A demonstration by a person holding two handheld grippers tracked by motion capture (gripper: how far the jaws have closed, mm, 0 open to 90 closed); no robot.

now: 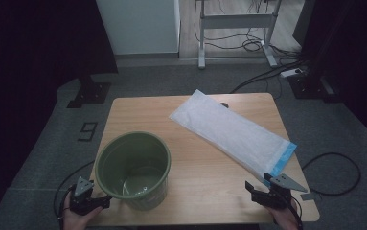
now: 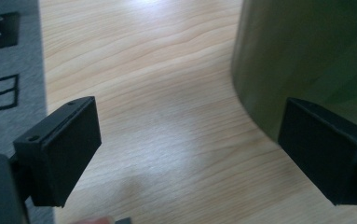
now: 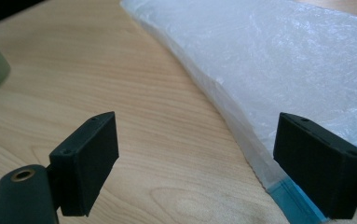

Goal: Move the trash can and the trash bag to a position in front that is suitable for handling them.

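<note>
A green bucket stands upright near the tabletop's near-left corner, and a flat white plastic bag lies diagonally toward the right edge. The left hand-held gripper waits beside the bucket wall, jaws apart and empty. The right hand-held gripper, likewise spread, sits near the bag's blue end, probably ready to lift it.
</note>
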